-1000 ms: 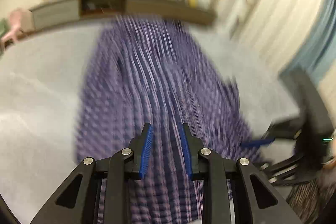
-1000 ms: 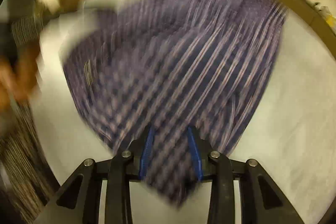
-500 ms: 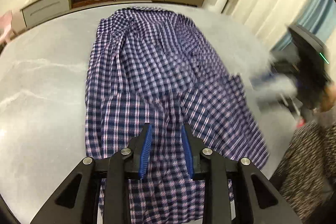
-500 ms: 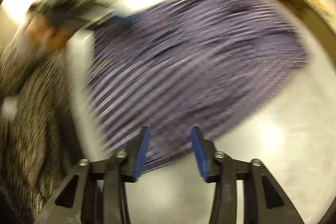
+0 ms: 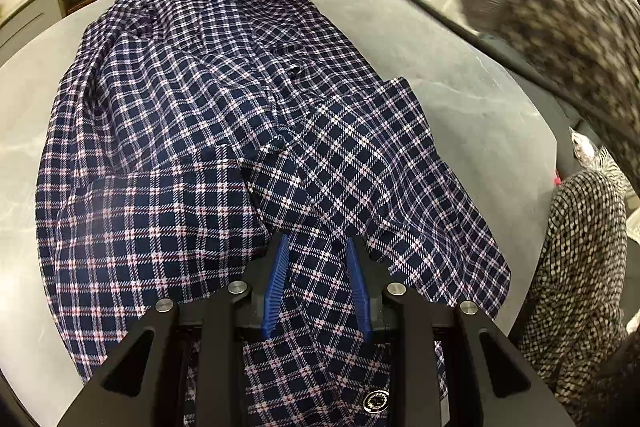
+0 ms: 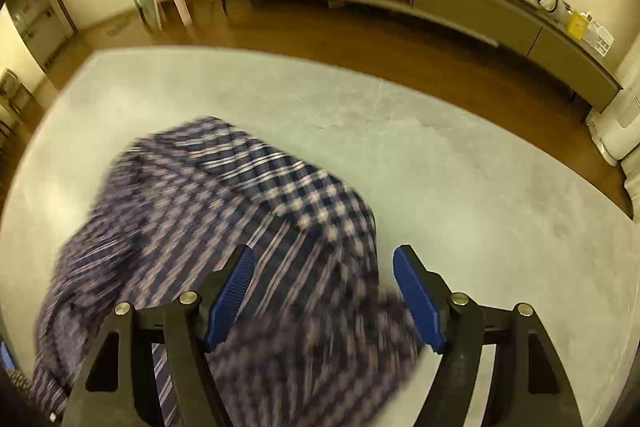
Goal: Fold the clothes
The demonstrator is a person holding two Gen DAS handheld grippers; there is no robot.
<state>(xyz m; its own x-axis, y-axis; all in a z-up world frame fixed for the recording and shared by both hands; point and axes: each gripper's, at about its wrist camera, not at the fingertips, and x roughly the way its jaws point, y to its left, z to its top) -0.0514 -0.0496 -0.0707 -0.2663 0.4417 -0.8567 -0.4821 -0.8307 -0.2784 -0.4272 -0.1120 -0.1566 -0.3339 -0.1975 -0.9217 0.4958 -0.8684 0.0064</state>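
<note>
On the grey counter [image 5: 460, 99] the plaid shirt [image 5: 208, 131] lies spread; left hand-held gripper [image 5: 316, 287] narrow, cloth between its pads, grip unclear; right hand-held gripper [image 6: 324, 297] opening wide over the collar end; next pinch and fold

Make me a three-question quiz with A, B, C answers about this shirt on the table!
1. Where does the checked shirt lie?
A. on the grey table
B. on the floor
C. on a chair

2. What colour are the pads of the left gripper?
A. red
B. blue
C. green

3. How are the jaws of the right gripper?
A. clamped on a cup
C. holding a sock
B. wide apart, opening

Answers: 1 A, the shirt is spread on the tabletop. 2 B, both pads are blue. 3 B, a wide gap shows and the pads are not pressing on the cloth.
</note>
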